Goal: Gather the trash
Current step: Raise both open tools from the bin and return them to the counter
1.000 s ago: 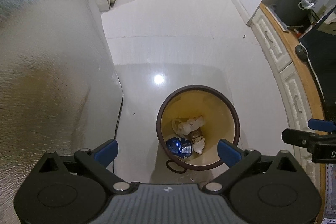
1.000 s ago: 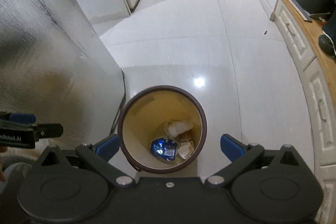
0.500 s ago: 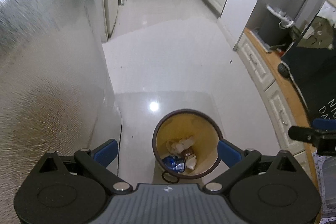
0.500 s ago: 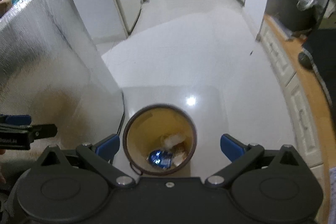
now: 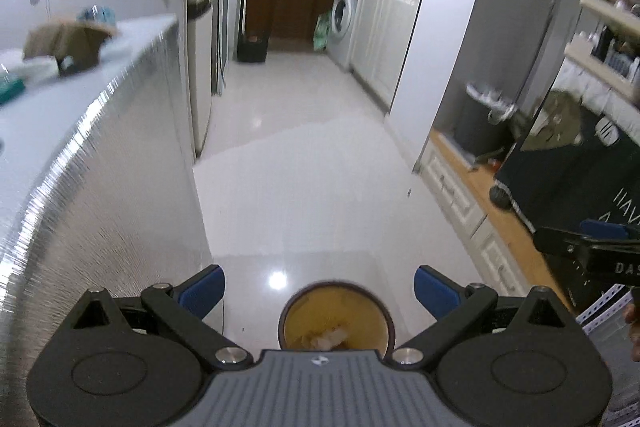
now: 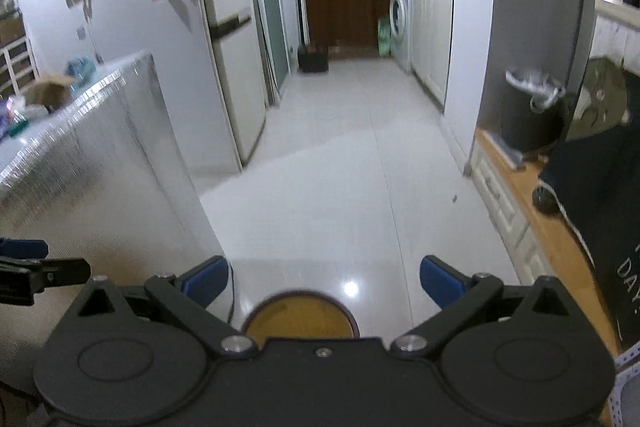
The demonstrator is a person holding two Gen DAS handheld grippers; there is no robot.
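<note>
The white tiled floor [image 5: 304,187] is seen running open down a corridor toward a washing machine [image 5: 342,23] at the far end. The way is bounded on the left by a foil-clad counter [image 5: 92,195] with a sharp vertical corner edge, and on the right by white cabinets [image 5: 464,203] under a wooden top. A light glare is noted on the tiles just beyond the bin.

The left gripper [image 5: 319,289] is held with its blue-tipped fingers spread wide and nothing between them. The right gripper [image 6: 324,281] is likewise spread wide and empty.

The waste bin [image 5: 336,315] is seen on the floor directly below both grippers, close to the counter corner. It is round, with a dark brown rim and yellow inner wall. Crumpled pale trash [image 5: 330,337] is visible inside in the left view; in the right view the contents are hidden behind the gripper body.
</note>
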